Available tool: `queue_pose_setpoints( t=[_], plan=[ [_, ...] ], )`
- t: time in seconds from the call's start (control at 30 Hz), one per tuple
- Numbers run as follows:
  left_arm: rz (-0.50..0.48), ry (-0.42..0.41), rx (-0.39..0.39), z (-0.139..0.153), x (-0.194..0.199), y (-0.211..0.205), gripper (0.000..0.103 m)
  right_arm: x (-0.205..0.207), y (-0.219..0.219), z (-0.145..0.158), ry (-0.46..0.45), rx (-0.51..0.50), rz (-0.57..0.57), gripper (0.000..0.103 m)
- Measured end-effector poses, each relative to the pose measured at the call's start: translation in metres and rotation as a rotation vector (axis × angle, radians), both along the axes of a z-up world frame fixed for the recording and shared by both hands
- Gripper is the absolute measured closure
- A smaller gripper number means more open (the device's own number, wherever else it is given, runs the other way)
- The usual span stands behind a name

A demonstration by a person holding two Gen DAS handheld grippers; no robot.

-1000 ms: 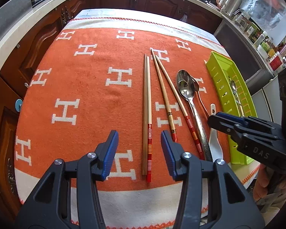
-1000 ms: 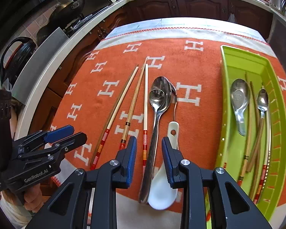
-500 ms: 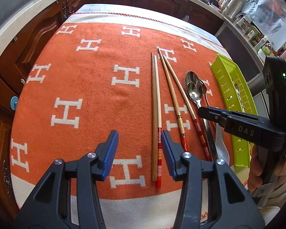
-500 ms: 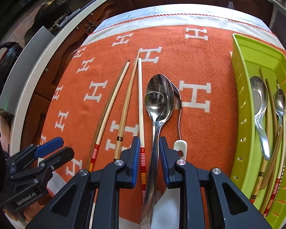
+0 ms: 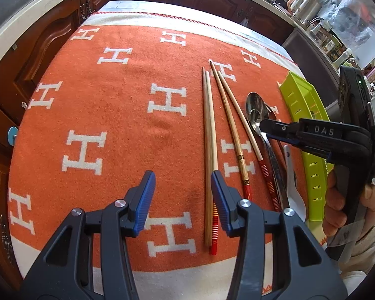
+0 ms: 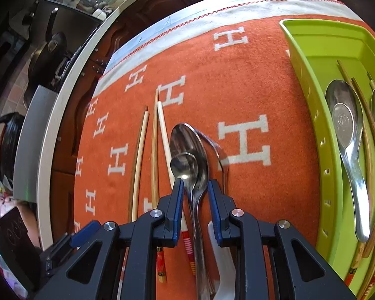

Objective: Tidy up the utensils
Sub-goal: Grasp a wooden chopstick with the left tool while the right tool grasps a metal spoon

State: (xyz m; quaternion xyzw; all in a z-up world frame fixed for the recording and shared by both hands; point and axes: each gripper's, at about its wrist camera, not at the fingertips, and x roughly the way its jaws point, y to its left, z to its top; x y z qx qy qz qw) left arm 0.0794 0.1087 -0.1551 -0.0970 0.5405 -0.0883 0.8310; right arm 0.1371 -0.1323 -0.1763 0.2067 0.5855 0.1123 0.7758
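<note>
Tongs on the right (image 6: 195, 187) straddle the neck of the steel spoons (image 6: 191, 155), which lie stacked on the orange cloth (image 6: 250, 87) with bowls away from the tongs and handles running back under them. Their blue pads sit close on either side of the neck; the jaws have just been closing around it, yet a sliver of gap shows on each side, so I judge the pads not yet pressing. The spoons' long axis runs straight along the line the tongs point, which suits a pinch across the narrow neck. A white spoon (image 6: 222, 257) lies just beside them to the right, with loose chopsticks (image 6: 154, 150) on the left; the nearest stick almost touches the left pad and could be caught in the squeeze.

Further right, well apart across bare cloth, stands the green tray (image 6: 310, 57), already holding spoons and chopsticks laid lengthwise. Its long axis matches the spoons', so the carry should need a sideways shift and little turning.

Left tongs (image 5: 183, 200) hang half apart and empty above the cloth, with one chopstick pair (image 5: 208, 137) at their right pad. The right hand (image 5: 347, 200) is the nearer to spoons and tray.
</note>
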Motion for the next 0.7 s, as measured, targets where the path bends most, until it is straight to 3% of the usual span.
queue_pose_setpoints(
  t=[0.5, 0.6, 0.7],
  plan=[
    [0.001, 0.008, -0.013, -0.005, 0.008, 0.002, 0.06, 0.028, -0.015, -0.004, -0.044, 0.044, -0.047, 0.082],
    [-0.002, 0.003, -0.017, -0.005, 0.009, 0.001, 0.06, 0.031, -0.012, -0.005, -0.049, 0.042, -0.02, 0.092],
    [-0.011, -0.004, -0.015, -0.003, 0.012, -0.002, 0.06, 0.03, -0.01, -0.001, -0.072, 0.022, 0.004, 0.095]
  ],
)
